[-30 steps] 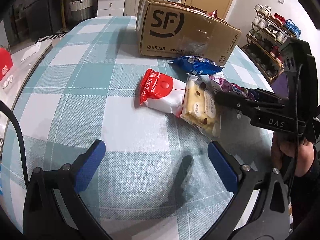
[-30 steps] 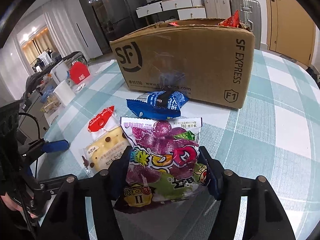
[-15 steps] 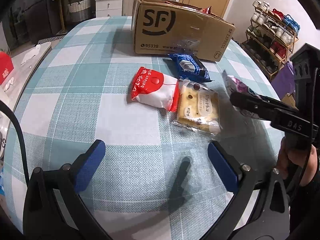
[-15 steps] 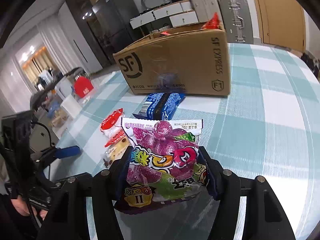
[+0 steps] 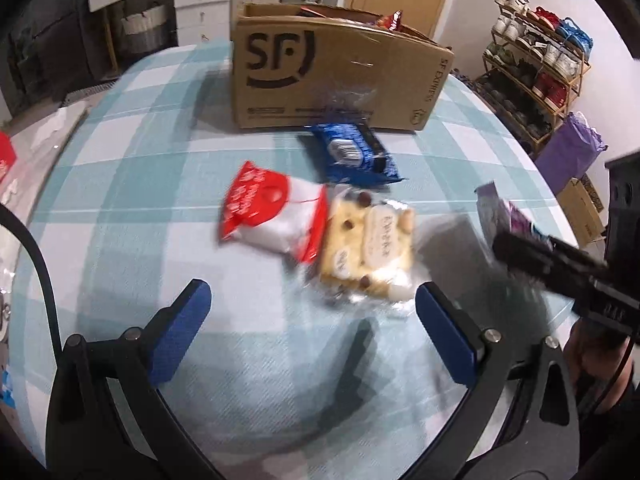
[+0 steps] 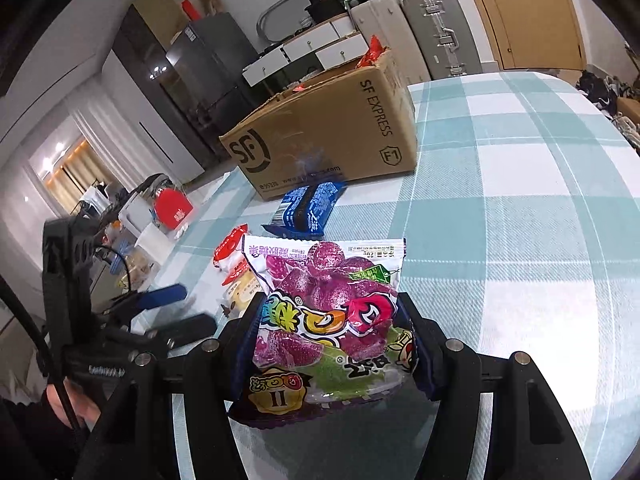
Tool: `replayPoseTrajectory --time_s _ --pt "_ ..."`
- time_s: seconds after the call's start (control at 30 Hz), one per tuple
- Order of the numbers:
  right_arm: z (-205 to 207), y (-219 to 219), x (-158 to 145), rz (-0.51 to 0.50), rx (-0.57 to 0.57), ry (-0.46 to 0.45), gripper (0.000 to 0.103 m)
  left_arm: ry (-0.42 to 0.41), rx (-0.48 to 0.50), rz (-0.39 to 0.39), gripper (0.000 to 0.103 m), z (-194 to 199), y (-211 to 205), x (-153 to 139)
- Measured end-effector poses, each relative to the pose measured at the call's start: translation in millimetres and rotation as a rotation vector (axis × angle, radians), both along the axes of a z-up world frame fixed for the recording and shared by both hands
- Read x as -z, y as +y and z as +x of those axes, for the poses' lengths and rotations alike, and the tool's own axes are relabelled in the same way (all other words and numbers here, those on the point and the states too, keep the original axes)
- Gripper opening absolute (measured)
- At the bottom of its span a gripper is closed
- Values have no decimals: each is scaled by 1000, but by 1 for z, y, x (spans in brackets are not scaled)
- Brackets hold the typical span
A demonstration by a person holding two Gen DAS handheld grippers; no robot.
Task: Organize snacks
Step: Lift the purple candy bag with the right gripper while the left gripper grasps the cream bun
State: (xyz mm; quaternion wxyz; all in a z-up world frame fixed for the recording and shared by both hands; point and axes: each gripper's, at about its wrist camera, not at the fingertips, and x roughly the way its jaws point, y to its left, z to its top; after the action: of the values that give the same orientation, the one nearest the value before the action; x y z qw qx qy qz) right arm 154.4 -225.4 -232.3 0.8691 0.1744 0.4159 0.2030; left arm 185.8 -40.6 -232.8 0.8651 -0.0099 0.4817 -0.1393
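My right gripper (image 6: 330,344) is shut on a purple candy bag (image 6: 328,316) and holds it above the table; the bag's edge (image 5: 494,212) also shows in the left wrist view. My left gripper (image 5: 310,332) is open and empty, low over the table just short of a yellow biscuit pack (image 5: 366,252). A red-and-white pack (image 5: 272,212) lies left of it and a blue pack (image 5: 352,152) behind, in front of the open cardboard SF box (image 5: 332,76). The box (image 6: 332,136) holds several snacks.
The round table has a teal-and-white check cloth (image 5: 132,184). A shoe rack (image 5: 540,68) and a purple bag (image 5: 568,152) stand beyond the right edge. A side counter with a red item (image 6: 172,208) is at the left.
My right gripper has lifted the purple candy bag higher and drawn back from the box. My left gripper has moved forward toward the biscuit pack, still open.
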Motion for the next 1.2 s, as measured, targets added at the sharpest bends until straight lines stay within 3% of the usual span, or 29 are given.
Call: replayPoseTrajectory --time_s 0.3,0.5,0.77,1.2 --pt "-13 -13 -3 6 52 -11 63 77 47 -109 101 24 -17 5" --pt "-17 -18 -5 18 59 -23 63 93 83 -96 92 32 -28 10" --pt "-19 -20 -5 27 63 -27 63 60 146 -23 56 30 -45 7" --pt "-22 -20 -7 25 70 -35 63 59 152 -34 55 19 -41 5"
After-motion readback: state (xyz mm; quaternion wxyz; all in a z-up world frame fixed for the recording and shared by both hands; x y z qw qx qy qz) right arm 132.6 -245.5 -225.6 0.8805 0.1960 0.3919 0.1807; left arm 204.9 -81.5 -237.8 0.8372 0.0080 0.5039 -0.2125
